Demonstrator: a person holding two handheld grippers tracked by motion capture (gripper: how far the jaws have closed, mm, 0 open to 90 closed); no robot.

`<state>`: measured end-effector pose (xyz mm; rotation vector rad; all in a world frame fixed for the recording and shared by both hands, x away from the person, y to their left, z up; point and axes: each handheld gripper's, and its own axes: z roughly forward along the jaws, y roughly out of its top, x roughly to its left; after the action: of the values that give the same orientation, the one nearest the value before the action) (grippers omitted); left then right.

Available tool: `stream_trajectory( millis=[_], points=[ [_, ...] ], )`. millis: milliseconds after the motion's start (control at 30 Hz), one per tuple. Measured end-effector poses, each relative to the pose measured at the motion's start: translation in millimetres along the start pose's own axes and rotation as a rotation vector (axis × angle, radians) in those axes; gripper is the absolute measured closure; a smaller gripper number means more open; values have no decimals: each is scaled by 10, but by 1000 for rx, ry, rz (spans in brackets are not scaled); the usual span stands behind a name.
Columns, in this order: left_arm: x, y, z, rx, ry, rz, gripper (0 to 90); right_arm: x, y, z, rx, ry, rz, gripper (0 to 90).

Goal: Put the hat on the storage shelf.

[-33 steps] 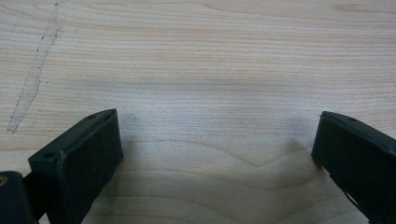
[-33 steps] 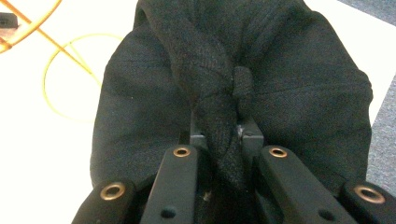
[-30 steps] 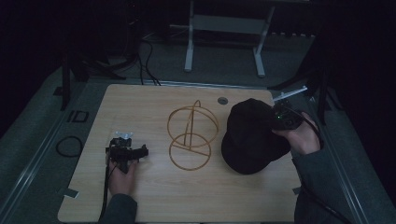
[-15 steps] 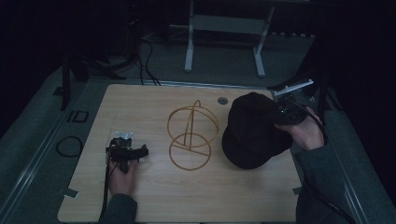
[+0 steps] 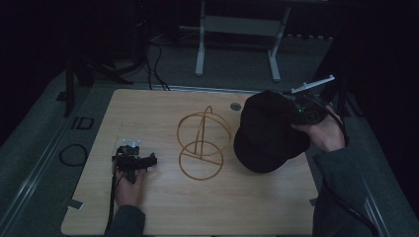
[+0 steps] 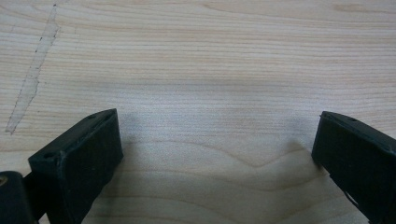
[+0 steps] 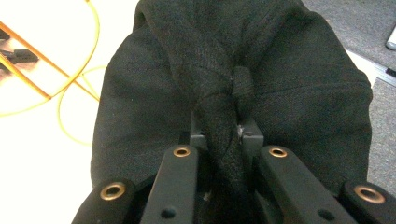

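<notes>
A black cap [image 5: 269,132] hangs tilted at the table's right side, its crown [image 7: 224,84] pinched into a fold between the jaws of my right gripper [image 5: 302,111], which is shut on it [image 7: 218,133]. A gold wire hat stand [image 5: 202,143] with a round base stands in the middle of the wooden table [image 5: 163,207], just left of the cap. My left gripper [image 5: 134,160] rests low on the table at the left, and in the left gripper view its jaws stand wide open [image 6: 212,154] over bare wood.
A small round grommet [image 5: 235,106] is set in the table near its far edge. Grey floor surrounds the table, with a white metal frame [image 5: 237,39] and cables [image 5: 153,59] beyond. A cable loop [image 5: 73,154] lies left of the table.
My right gripper has lifted the cap, whose brim side has risen off the table and tilted. The left gripper has stayed in place.
</notes>
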<state>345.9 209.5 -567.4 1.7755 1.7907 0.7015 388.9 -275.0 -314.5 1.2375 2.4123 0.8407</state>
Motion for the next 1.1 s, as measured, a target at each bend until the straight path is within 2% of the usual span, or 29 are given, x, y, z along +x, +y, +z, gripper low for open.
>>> stream_trajectory(
  millis=[500,767,1100],
  points=[
    [0,0,0,0,0,0,12,-102,59,-160,-10,-8,9,823],
    [0,0,0,0,0,0,12,-144,93,-273,-35,17,23,823],
    [0,0,0,0,0,0,12,-124,171,-377,-66,48,14,823]
  ],
)
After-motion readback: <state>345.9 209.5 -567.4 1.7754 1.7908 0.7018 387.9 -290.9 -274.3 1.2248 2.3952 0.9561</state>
